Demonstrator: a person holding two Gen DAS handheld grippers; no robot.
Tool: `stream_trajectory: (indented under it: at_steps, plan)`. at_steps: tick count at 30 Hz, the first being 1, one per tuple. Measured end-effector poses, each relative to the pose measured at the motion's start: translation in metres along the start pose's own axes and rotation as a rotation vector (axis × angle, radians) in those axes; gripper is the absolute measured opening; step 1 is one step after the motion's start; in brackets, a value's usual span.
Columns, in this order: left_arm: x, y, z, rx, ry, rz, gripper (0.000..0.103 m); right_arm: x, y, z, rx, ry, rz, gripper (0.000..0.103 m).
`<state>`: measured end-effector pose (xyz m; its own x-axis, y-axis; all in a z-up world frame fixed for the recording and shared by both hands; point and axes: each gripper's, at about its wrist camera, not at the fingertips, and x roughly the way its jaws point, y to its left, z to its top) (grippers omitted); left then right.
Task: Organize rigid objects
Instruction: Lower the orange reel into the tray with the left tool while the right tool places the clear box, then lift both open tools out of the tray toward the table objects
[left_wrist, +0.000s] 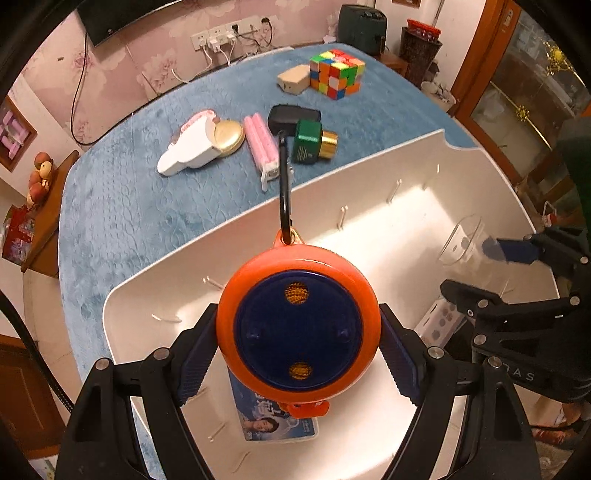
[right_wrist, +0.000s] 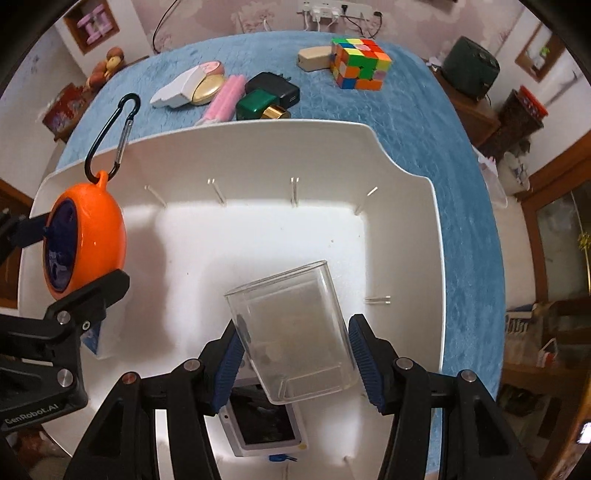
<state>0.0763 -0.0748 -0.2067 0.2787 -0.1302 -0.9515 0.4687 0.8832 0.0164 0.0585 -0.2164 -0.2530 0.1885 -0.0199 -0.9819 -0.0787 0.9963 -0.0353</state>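
In white plastic bin (right_wrist: 406, 173): card, small device. Left claw (left_wrist: 299, 354) grips round orange-and-blue disc (left_wrist: 299, 325); right claw (right_wrist: 295, 365) loosely straddles clear plastic box (right_wrist: 291, 332). Multicoloured puzzle cube (right_wrist: 358, 62) and others remain on blue-covered table (left_wrist: 147, 206).

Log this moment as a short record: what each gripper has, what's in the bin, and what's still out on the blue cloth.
left gripper: shut on orange round case with black carabiner, above the bin
right gripper: open, clear plastic container between its pads
white bin: holds a card and a small grey device
blue cloth: Rubik's cube, green bottle, black charger, pink rollers, gold compact
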Motion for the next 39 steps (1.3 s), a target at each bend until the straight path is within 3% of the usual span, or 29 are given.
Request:
stream_trajectory:
  at_steps: [2, 7, 17, 39]
  plan:
    - [0.002, 0.001, -0.002, -0.005, 0.033, -0.024, 0.084, -0.005, 0.004, -0.003, -0.017, -0.019, 0.008, 0.074]
    - [0.003, 0.004, -0.006, -0.042, 0.076, -0.046, 0.084, -0.013, 0.005, -0.005, -0.029, -0.036, 0.002, 0.075]
    - [-0.044, 0.002, 0.002, -0.006, -0.071, 0.004, 0.084, -0.027, 0.002, -0.01, -0.005, -0.056, 0.02, 0.075]
    - [-0.09, 0.028, 0.011, -0.121, -0.19, 0.026, 0.084, -0.079, 0.008, 0.001, 0.012, -0.157, 0.058, 0.075]
